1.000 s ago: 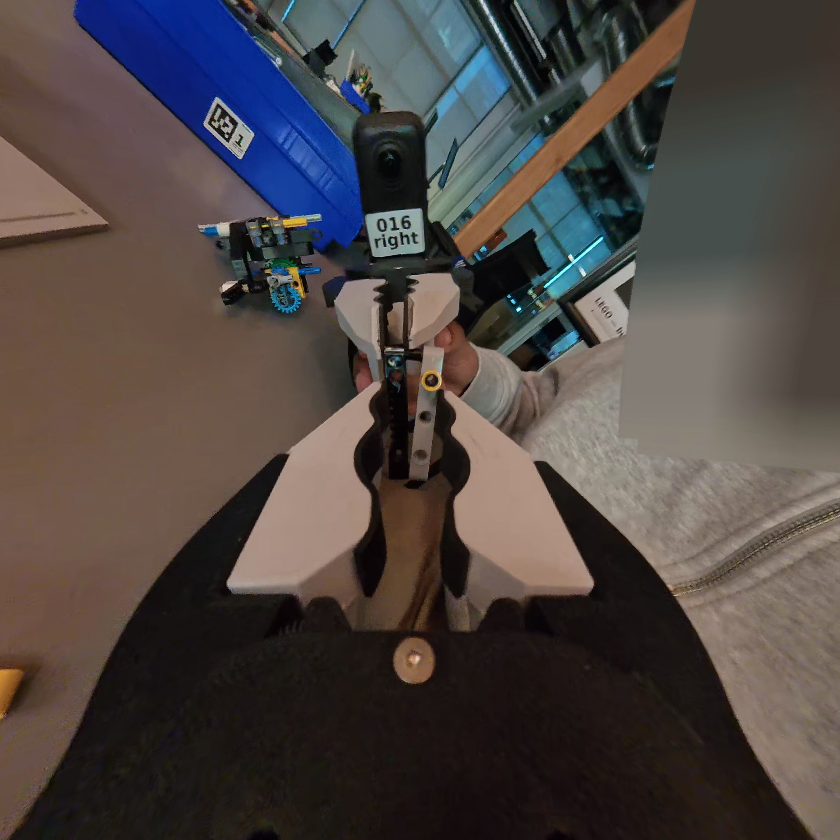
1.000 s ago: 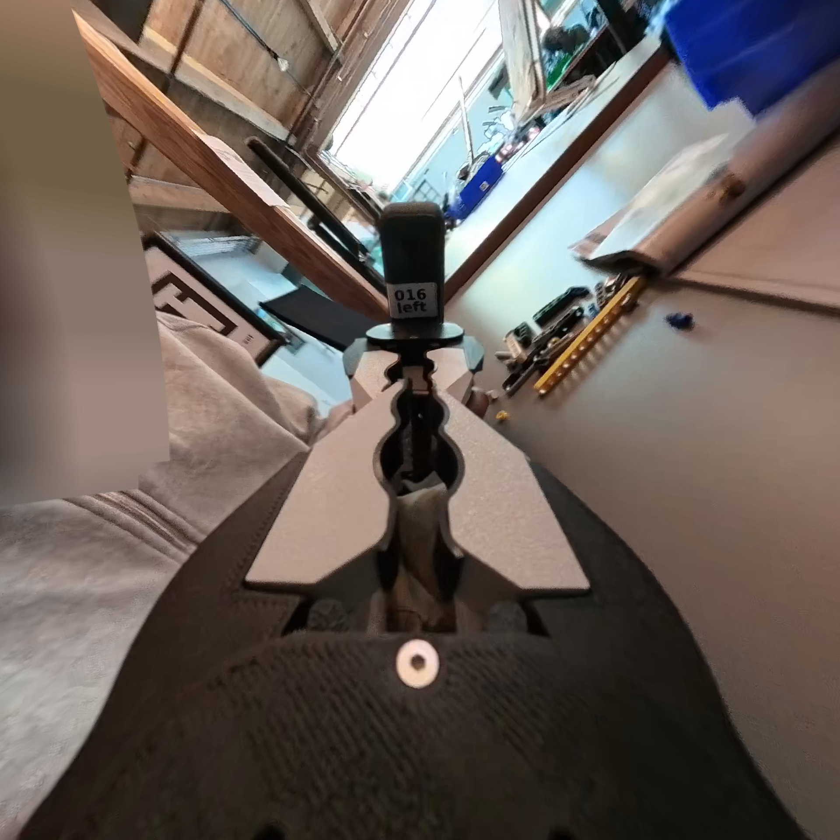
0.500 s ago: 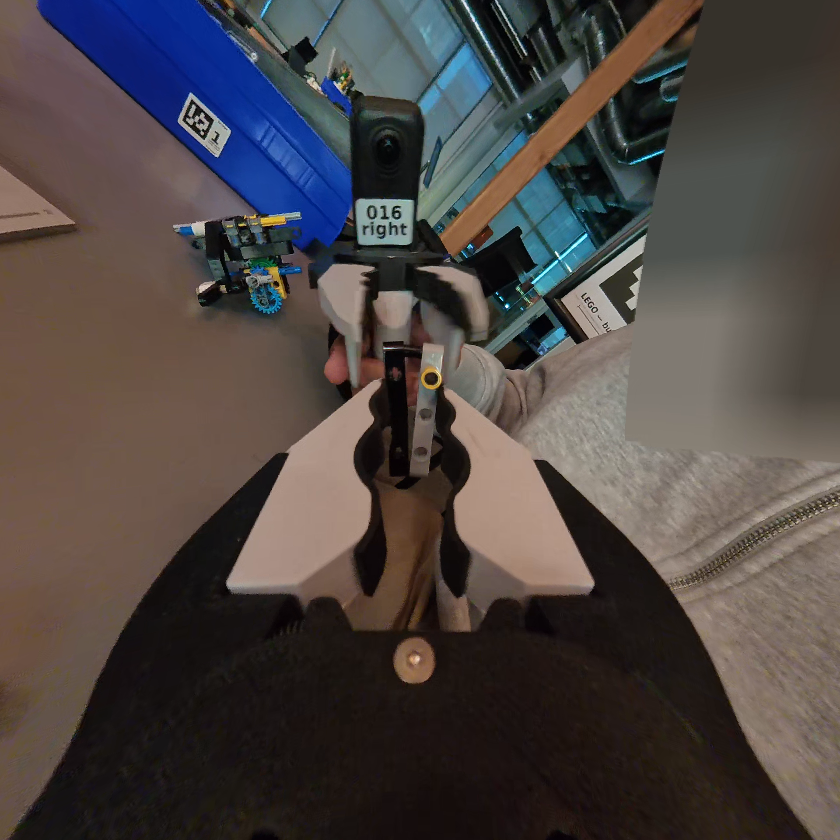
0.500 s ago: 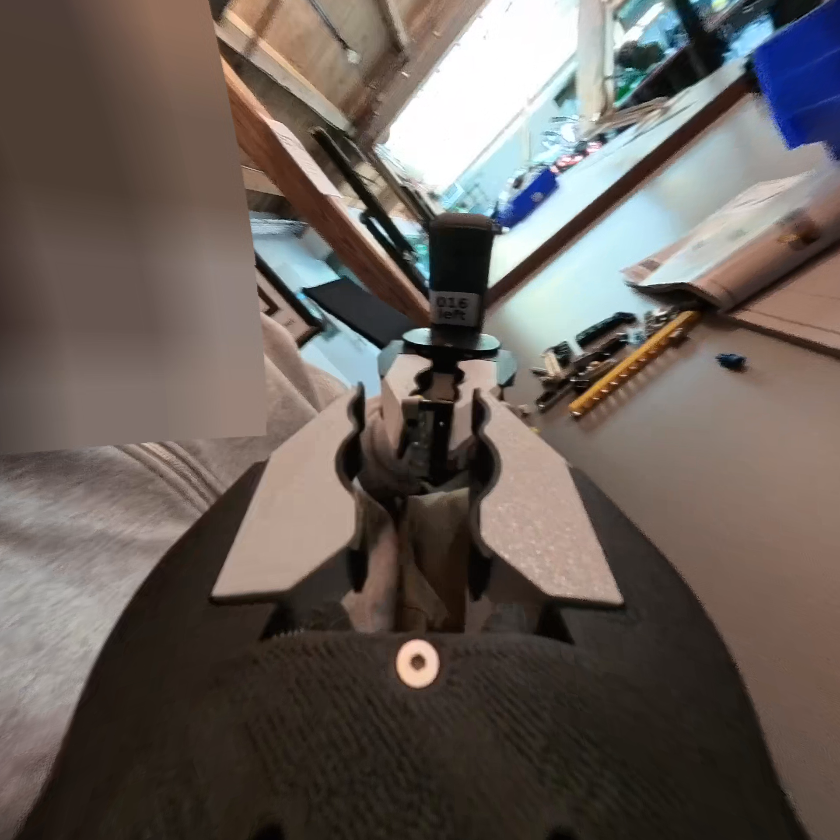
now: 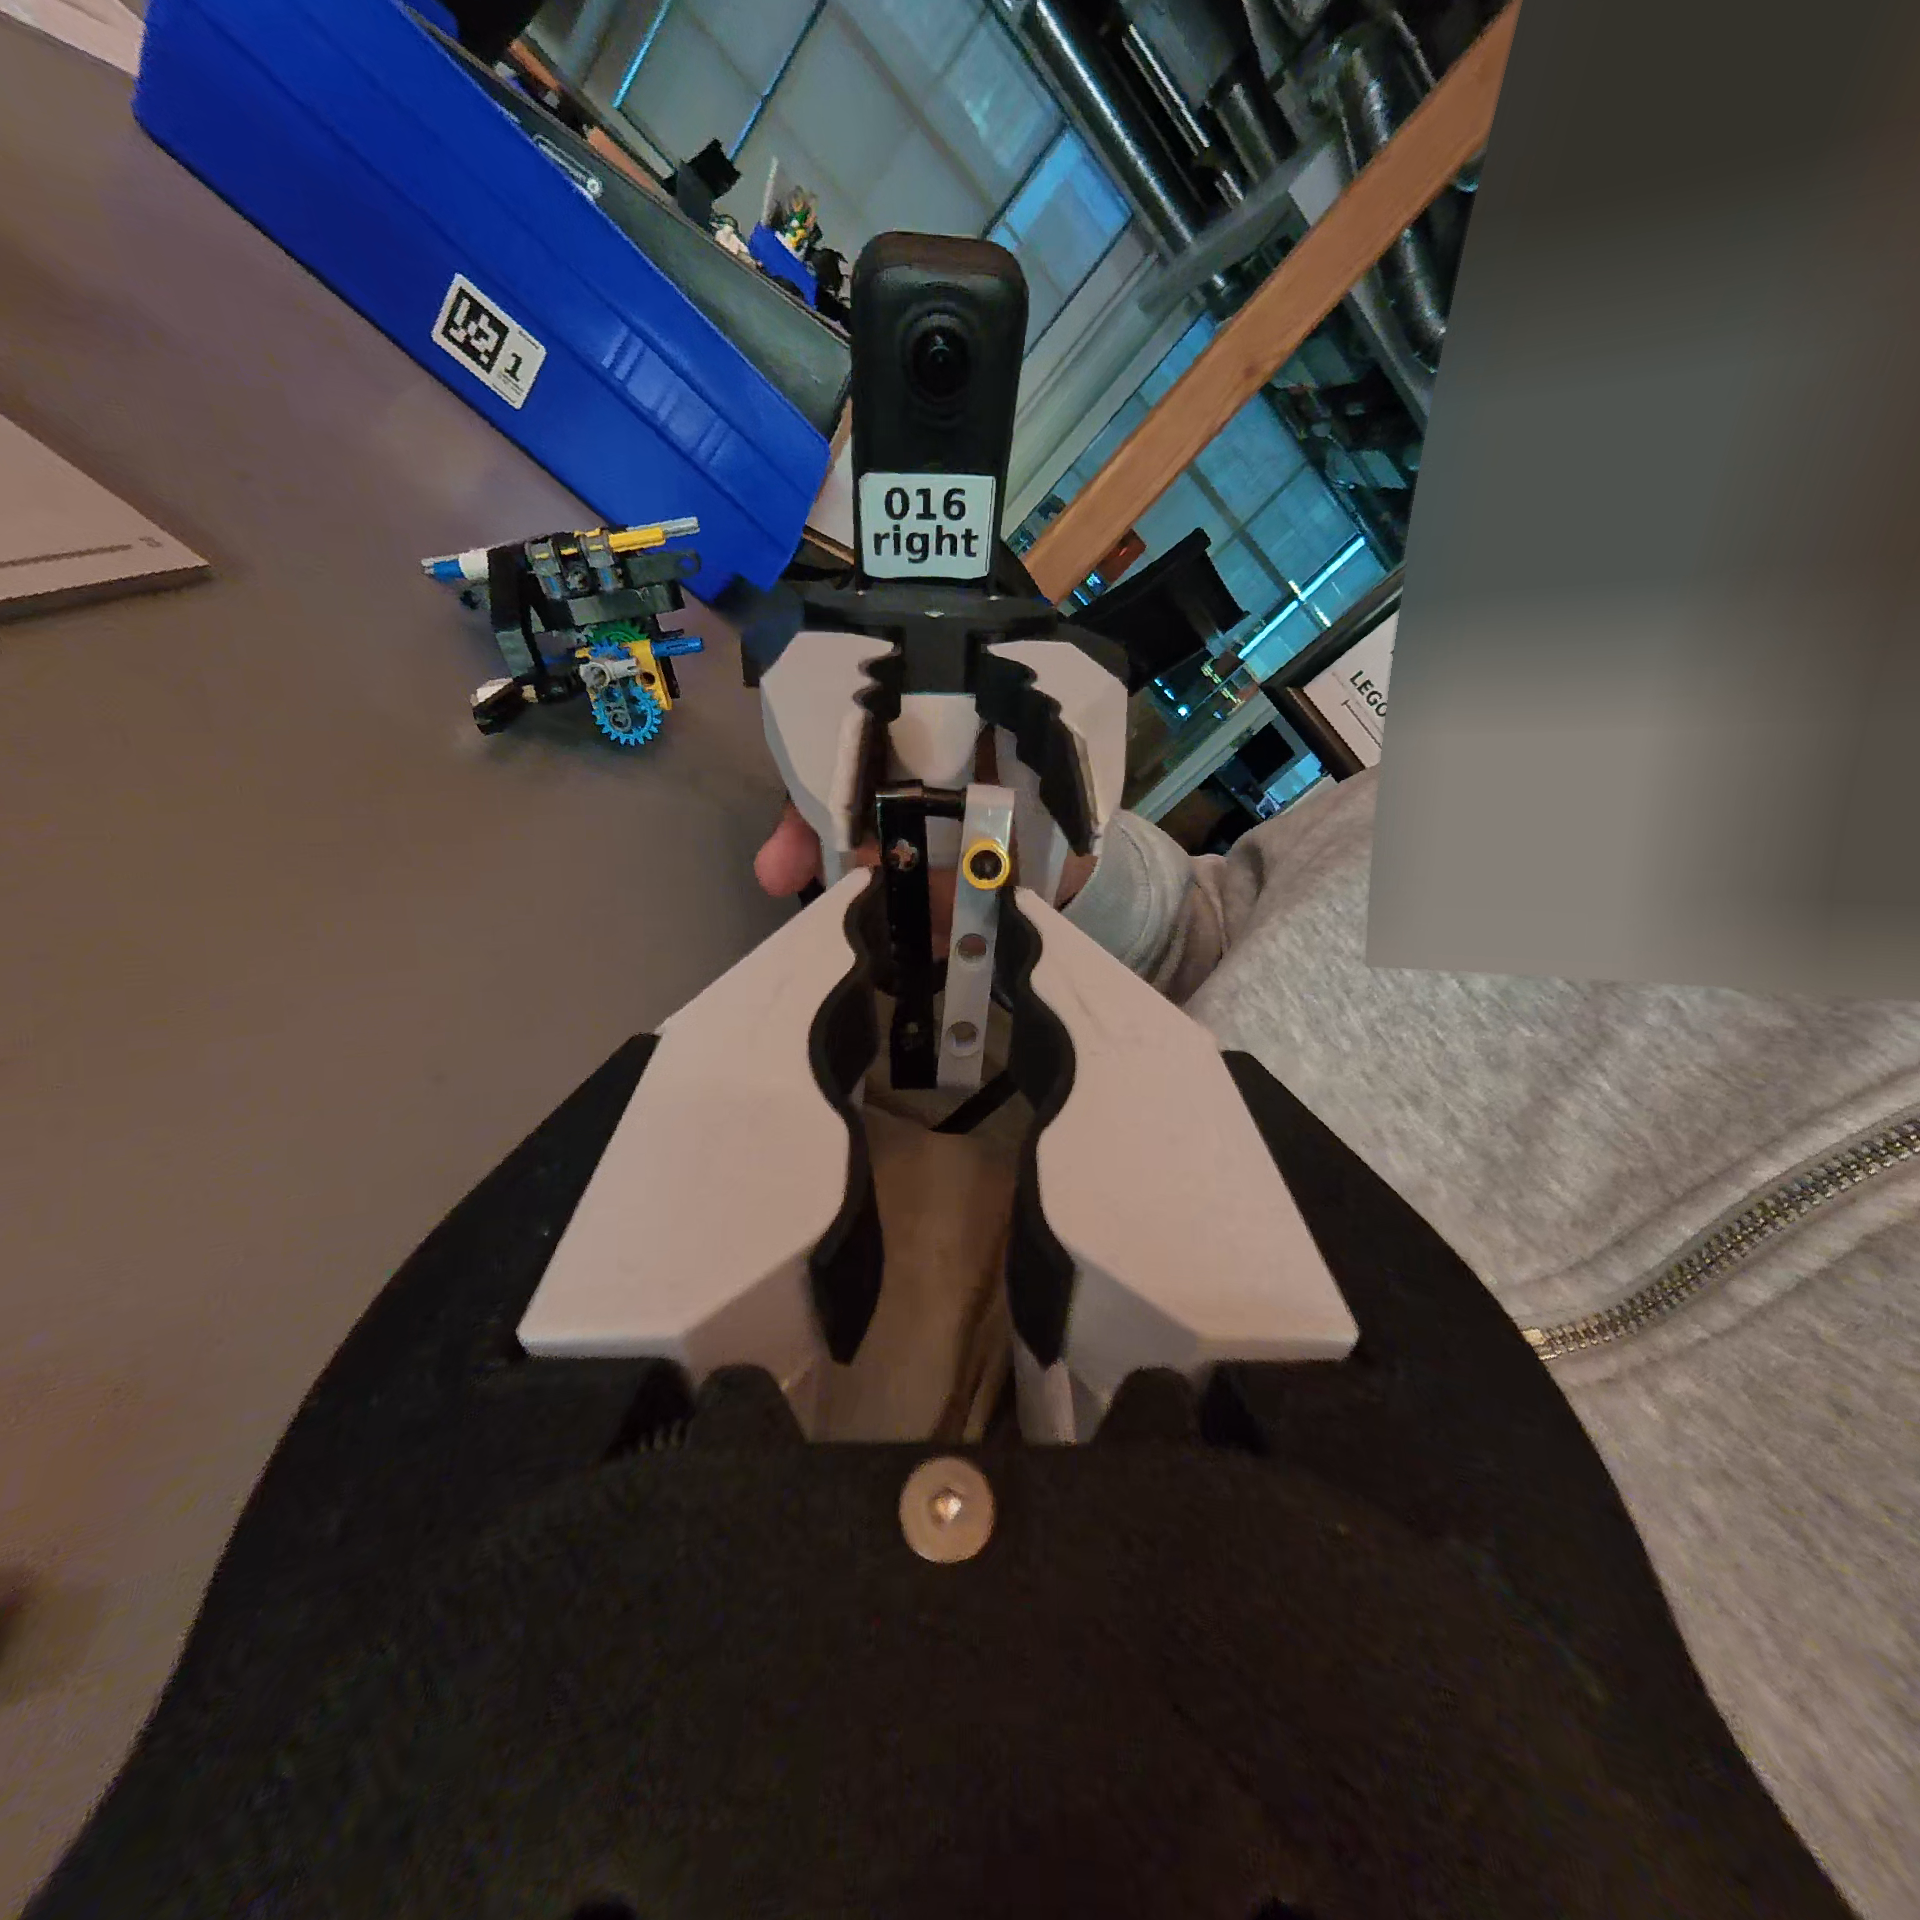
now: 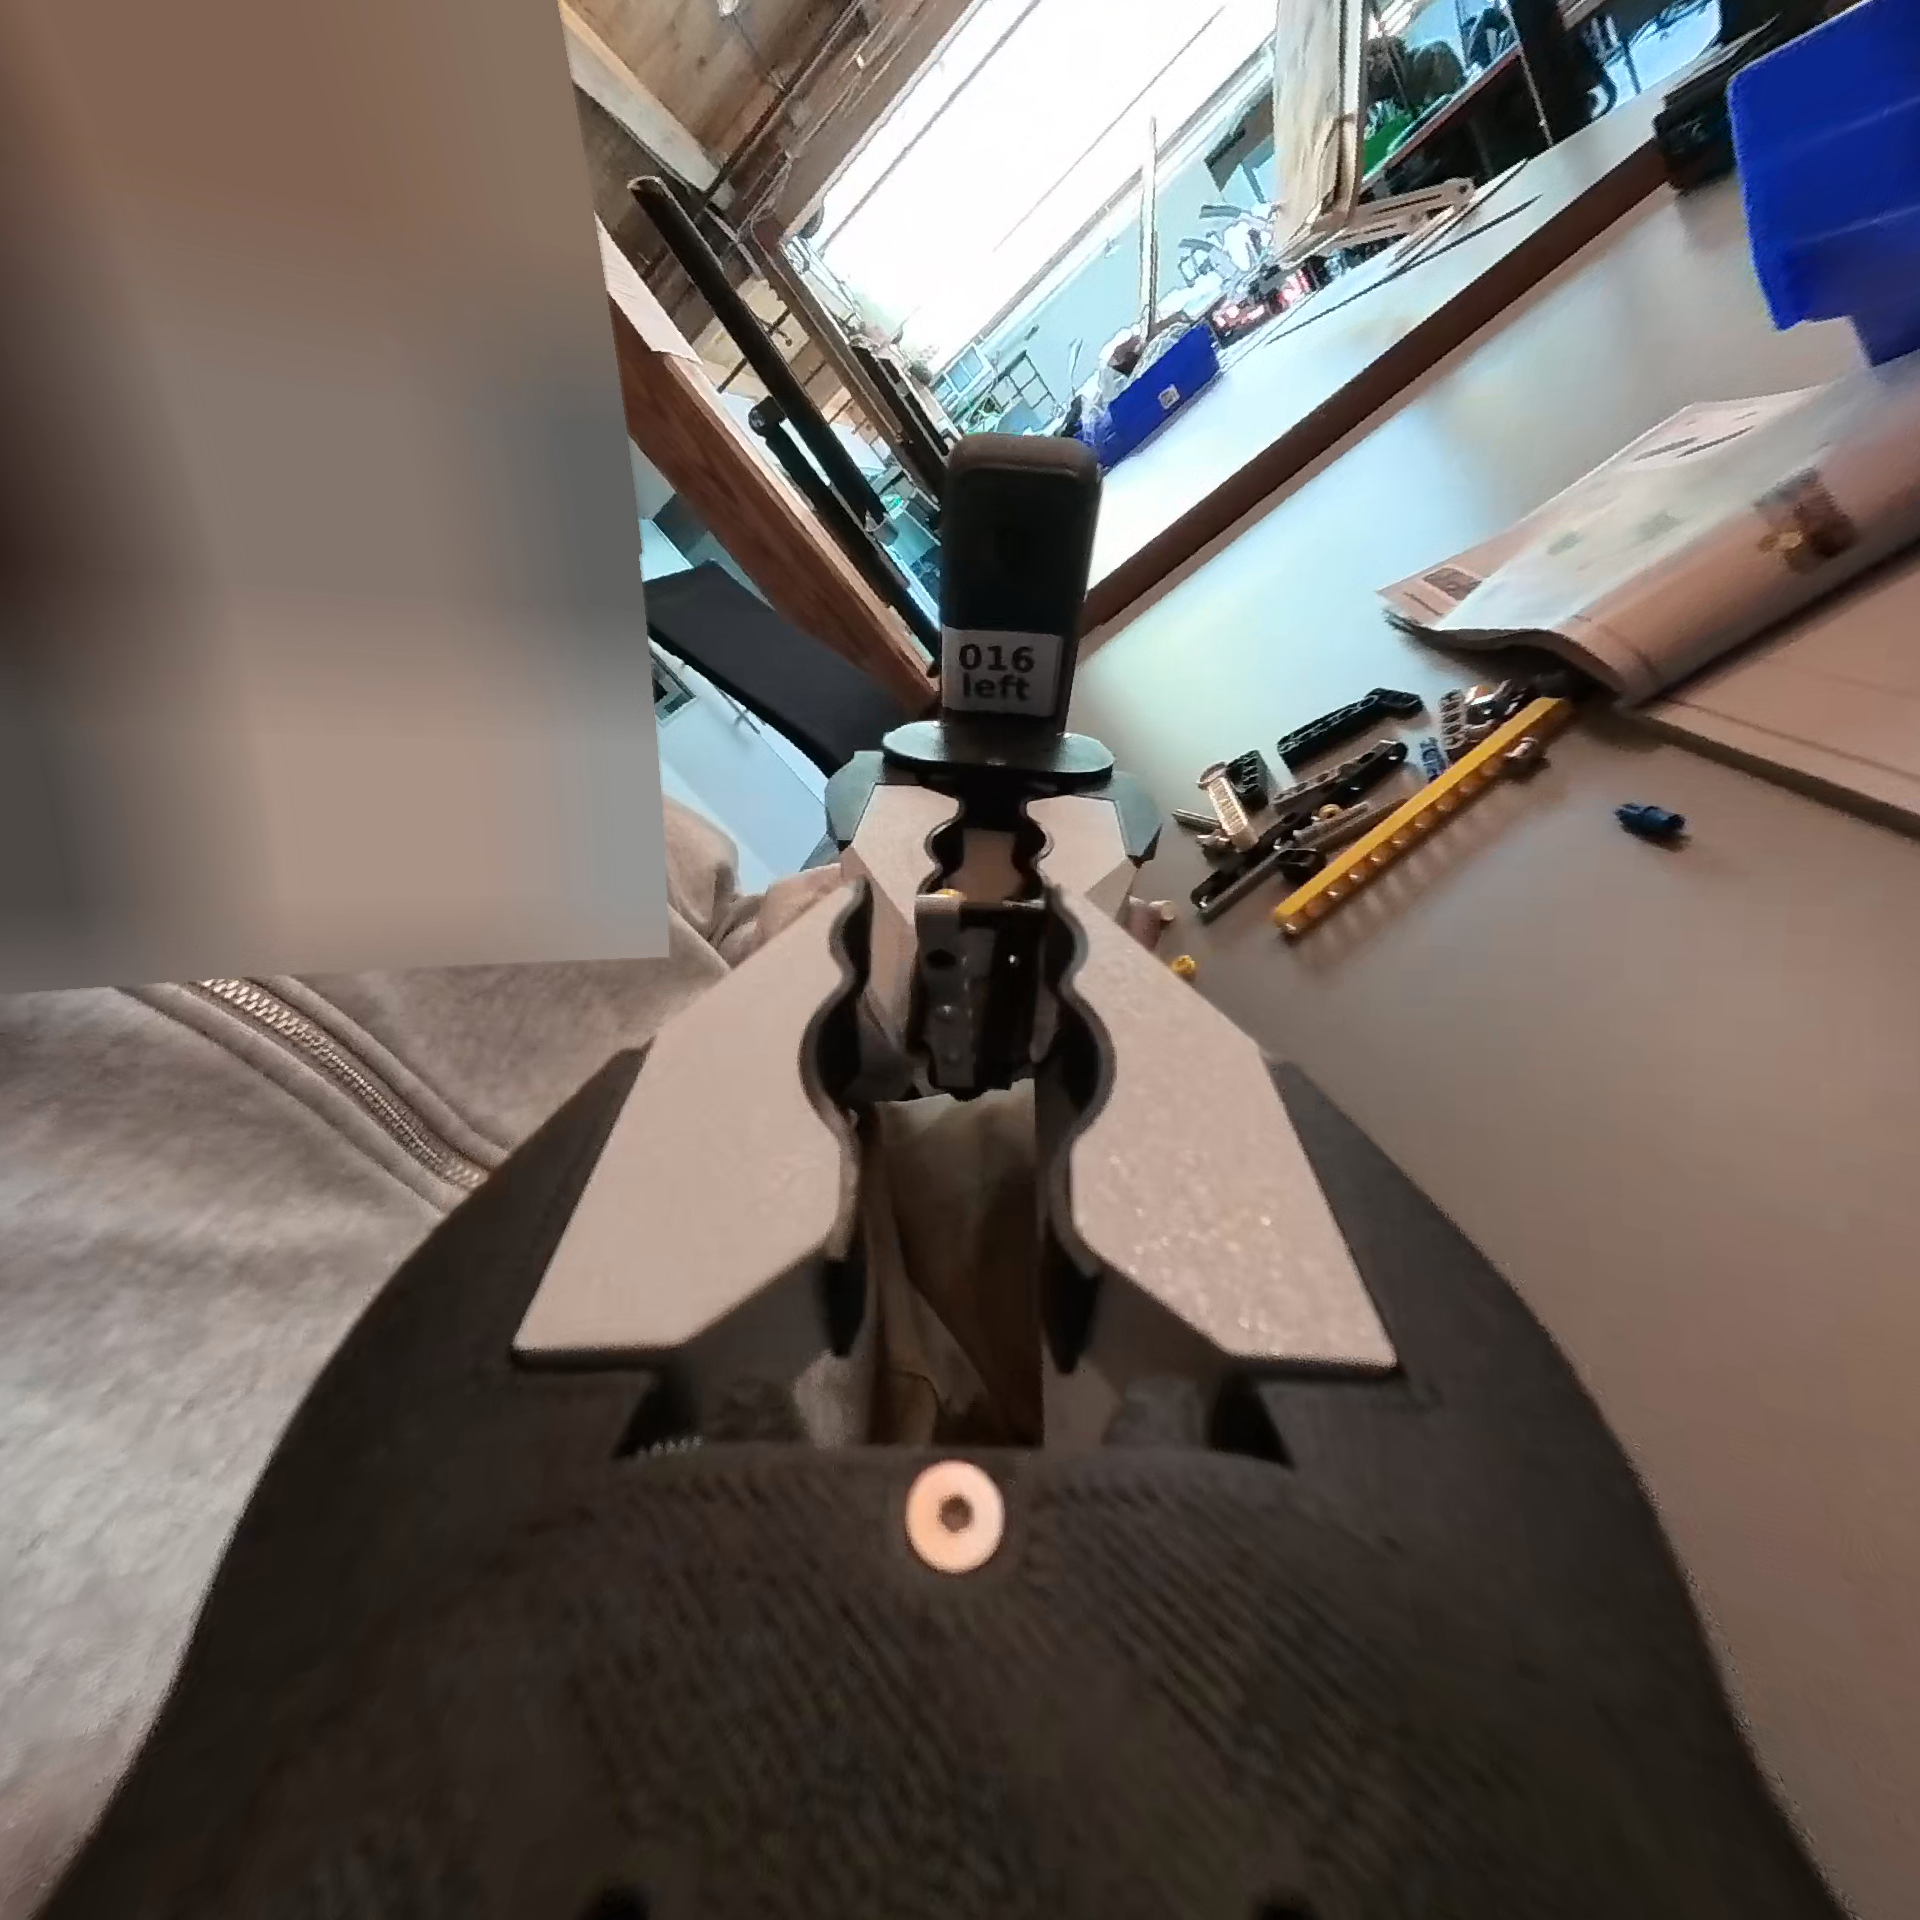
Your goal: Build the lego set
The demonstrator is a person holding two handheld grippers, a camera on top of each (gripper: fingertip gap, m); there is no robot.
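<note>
The grey counter (image 5: 260, 935) is carrying a big blue box (image 5: 468, 301), and a half-built lego model (image 5: 582, 644) is sitting just in front of that box. Nearer than the box, up off the counter, the left gripper (image 5: 940, 935) is squeezing its jaws on a small lego piece (image 5: 940, 935) made of a black beam and a grey beam. The right gripper (image 5: 940, 790) is facing it with its jaws spread apart around the piece's far end.
</note>
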